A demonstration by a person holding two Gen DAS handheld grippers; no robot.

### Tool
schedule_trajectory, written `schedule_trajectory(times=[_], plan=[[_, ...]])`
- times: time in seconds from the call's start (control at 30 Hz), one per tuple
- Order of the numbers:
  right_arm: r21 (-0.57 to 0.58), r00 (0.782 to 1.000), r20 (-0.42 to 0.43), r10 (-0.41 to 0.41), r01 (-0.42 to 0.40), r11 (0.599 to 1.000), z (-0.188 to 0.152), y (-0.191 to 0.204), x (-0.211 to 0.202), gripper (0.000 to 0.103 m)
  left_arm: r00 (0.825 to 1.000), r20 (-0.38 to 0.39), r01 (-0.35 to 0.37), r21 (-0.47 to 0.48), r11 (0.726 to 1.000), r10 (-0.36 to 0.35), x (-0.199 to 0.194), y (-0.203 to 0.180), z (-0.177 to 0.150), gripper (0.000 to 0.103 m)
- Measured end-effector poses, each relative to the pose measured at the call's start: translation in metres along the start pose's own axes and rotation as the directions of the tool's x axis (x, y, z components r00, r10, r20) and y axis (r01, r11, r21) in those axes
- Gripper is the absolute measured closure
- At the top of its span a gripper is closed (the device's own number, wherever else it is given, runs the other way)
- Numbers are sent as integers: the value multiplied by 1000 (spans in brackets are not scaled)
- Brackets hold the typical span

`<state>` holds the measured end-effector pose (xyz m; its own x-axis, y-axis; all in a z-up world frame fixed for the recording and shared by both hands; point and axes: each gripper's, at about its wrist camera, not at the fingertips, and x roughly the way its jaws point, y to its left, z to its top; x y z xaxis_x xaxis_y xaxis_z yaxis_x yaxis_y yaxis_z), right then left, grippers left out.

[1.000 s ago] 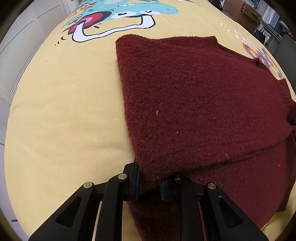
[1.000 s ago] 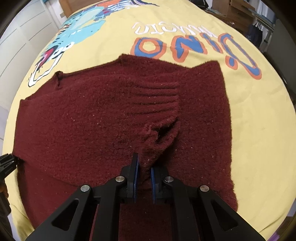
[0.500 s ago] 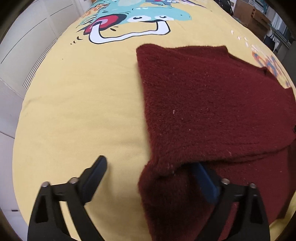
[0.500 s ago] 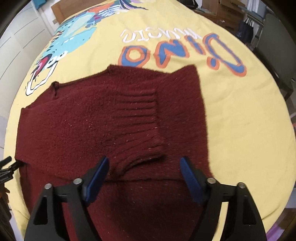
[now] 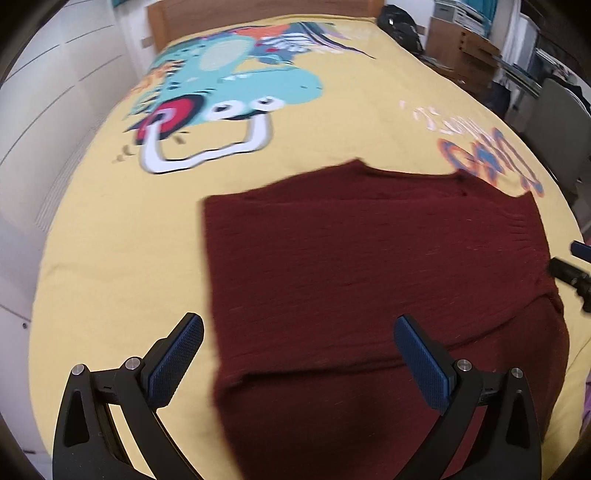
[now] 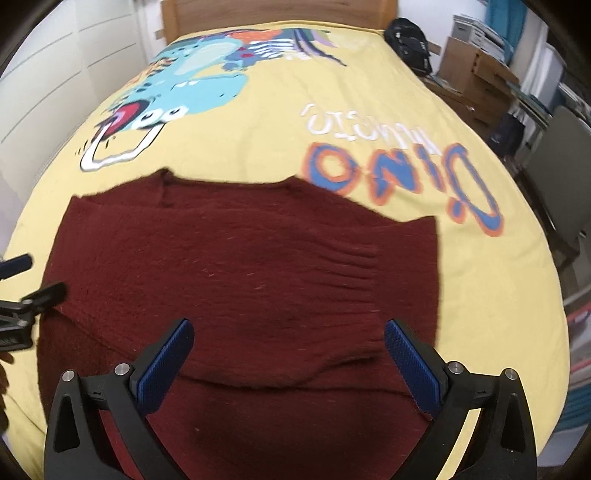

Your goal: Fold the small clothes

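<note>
A dark red knitted sweater (image 5: 369,280) lies flat on the yellow bedspread (image 5: 110,258), partly folded, with one layer laid over another and a ribbed cuff (image 6: 354,269) on top. My left gripper (image 5: 299,354) is open and empty, raised above the sweater's near left edge. My right gripper (image 6: 288,354) is open and empty above the sweater's (image 6: 240,266) near edge. The right gripper's tip shows at the right edge of the left wrist view (image 5: 576,266); the left gripper shows at the left edge of the right wrist view (image 6: 22,295).
The bedspread (image 6: 480,288) carries a dinosaur print (image 5: 229,96) and "Dino" lettering (image 6: 399,173). A wooden headboard (image 6: 277,11) is at the far end. White cupboards (image 5: 55,74) stand on the left. Cardboard boxes (image 6: 476,81) and a chair (image 6: 561,177) stand on the right.
Both grippers, shut on the sweater a second ago, have opened, let it go and pulled up and back. The folded layer now lies flat.
</note>
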<state>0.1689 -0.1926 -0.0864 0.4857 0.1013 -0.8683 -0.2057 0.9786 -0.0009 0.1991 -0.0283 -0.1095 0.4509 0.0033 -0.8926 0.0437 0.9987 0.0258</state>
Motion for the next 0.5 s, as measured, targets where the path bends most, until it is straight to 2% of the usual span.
schedule_trajectory(times=[0.17, 0.23, 0.33, 0.5], plan=[[-10, 999, -39, -1, 1, 1000, -17, 22, 35, 0, 999, -41, 17, 2, 1000, -17, 42, -25, 2, 1], [-7, 998, -65, -18, 18, 1000, -23, 23, 52, 0, 998, -64, 0, 21, 1000, 1, 59, -31, -3, 1], [6, 998, -57, -16, 16, 1000, -30, 15, 62, 0, 996, -79, -31, 41, 999, 34, 79, -31, -11, 1], [46, 998, -60, -11, 14, 999, -33, -15, 64, 0, 997, -49, -66, 25, 998, 67, 81, -9, -17, 1]])
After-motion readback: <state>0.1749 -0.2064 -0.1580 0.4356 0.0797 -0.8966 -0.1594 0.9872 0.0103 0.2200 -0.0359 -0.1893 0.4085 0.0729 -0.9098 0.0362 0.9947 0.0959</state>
